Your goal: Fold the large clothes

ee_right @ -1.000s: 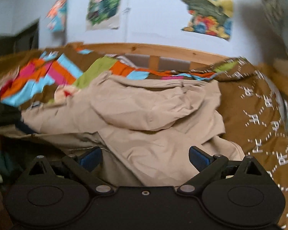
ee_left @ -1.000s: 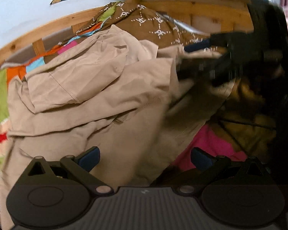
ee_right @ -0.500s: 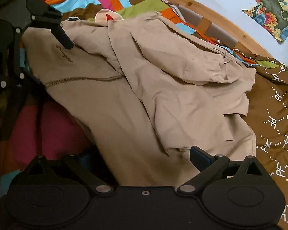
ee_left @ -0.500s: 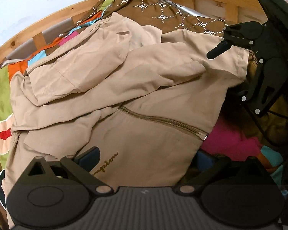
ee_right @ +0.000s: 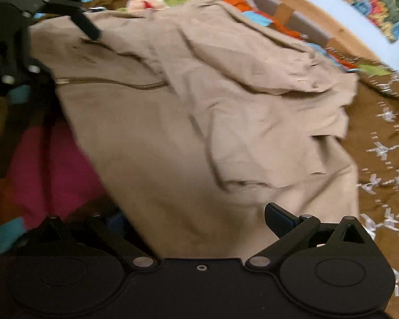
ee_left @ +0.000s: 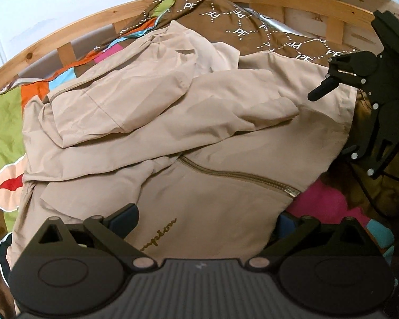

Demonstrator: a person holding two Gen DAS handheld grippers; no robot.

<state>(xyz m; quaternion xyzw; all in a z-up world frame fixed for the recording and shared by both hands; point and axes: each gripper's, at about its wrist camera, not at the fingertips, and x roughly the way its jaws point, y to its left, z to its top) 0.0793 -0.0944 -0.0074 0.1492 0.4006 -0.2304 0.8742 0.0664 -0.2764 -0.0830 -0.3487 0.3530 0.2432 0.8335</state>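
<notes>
The beige jacket (ee_left: pixel 188 133) sprawls rumpled across the patchwork bedspread (ee_left: pixel 9 111), its hem spilling over the left gripper (ee_left: pixel 202 220) and hiding the right-hand fingertip. Both sets of jaws are spread wide, cloth lying between them. The right gripper (ee_right: pixel 196 218) view is blurred, its left finger seemingly buried under fabric.

Left tool (ee_left: pixel 203 219): matte black body, ribbed grey plate at centre, a round disc housing on each side. Two black linkage arms, each with a silver pivot screw at its base. Fingertips (ee_left: pixel 125 218) carry dark blue pads.

Right tool (ee_right: pixel 199 219): same build, but smooth black centre plate with one small silver screw. Seen from the left wrist camera: black angular frame, silver rivets, thin black cable trailing below.
</notes>
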